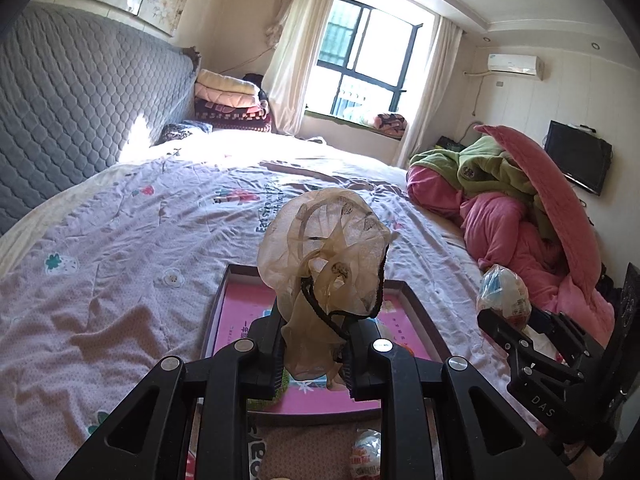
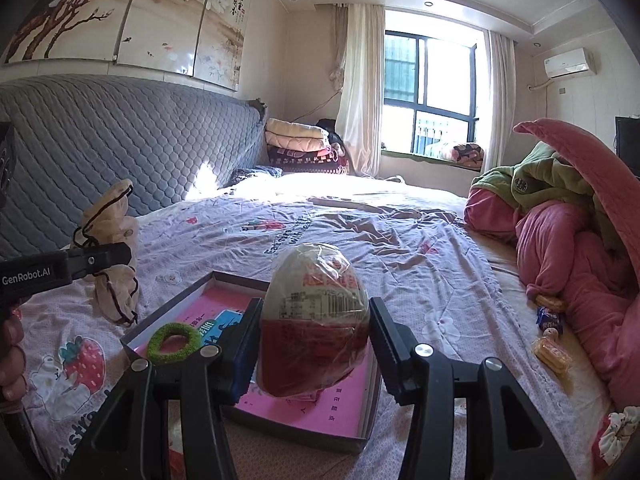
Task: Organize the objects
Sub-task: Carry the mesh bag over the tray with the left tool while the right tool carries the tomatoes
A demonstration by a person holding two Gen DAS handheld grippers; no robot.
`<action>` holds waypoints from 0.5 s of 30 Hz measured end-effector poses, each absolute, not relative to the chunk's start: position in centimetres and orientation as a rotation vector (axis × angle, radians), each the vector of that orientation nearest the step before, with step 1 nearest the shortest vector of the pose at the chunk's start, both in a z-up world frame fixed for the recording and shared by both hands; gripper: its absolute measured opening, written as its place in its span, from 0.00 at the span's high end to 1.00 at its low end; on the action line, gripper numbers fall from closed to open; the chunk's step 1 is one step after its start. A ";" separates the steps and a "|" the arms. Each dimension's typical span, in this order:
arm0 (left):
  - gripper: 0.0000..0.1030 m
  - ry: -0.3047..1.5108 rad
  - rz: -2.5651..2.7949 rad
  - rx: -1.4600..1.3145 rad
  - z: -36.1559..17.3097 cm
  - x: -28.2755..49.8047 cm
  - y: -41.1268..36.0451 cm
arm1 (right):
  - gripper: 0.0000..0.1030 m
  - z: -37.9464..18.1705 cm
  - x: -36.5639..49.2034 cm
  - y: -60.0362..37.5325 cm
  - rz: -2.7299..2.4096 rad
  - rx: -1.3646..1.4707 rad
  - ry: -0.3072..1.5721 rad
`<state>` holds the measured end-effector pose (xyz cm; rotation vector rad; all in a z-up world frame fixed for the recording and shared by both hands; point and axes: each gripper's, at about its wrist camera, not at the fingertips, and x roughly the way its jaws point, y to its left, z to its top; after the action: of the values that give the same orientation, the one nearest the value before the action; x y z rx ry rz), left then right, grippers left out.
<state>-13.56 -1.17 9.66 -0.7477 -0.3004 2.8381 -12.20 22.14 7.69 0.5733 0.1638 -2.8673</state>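
Observation:
My left gripper point(image 1: 312, 344) is shut on a sheer beige drawstring pouch point(image 1: 324, 248) with a black cord, held above the near part of a shallow box with a pink floor point(image 1: 244, 308) on the bed. The right wrist view shows this gripper point(image 2: 104, 258) and the pouch point(image 2: 116, 216) at the far left. My right gripper point(image 2: 314, 336) is shut on a plastic-wrapped egg-shaped toy point(image 2: 314, 292), white on top and red below, over the same box point(image 2: 168, 312). A green fuzzy ring point(image 2: 174, 342) lies in the box. In the left wrist view the right gripper point(image 1: 516, 320) holds the egg point(image 1: 504, 292) at the right.
Another wrapped egg point(image 1: 366, 456) lies on the bed just in front of the box. Small snack packets point(image 2: 552, 318) lie near a heap of pink and green blankets point(image 2: 580, 260) at the right. The grey padded headboard point(image 2: 120, 140) runs along the left. A person's hand point(image 2: 10, 360) shows at the left edge.

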 end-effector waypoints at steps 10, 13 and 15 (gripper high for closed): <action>0.78 -0.276 2.807 -0.805 7.9 -16.5 0.8 | 0.50 6.4 -14.0 22.2 -2.866 0.639 0.161; 0.77 -0.272 2.789 -0.838 6.9 -17.0 1.4 | 0.50 5.8 -14.2 22.3 -2.862 0.664 0.168; 0.77 -0.253 2.781 -0.856 6.2 -17.3 1.9 | 0.50 5.4 -14.3 22.4 -2.858 0.692 0.164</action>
<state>-17.27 1.92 6.20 -0.8559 -0.2534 2.7810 -14.32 22.40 5.37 0.6916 0.1643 -2.8576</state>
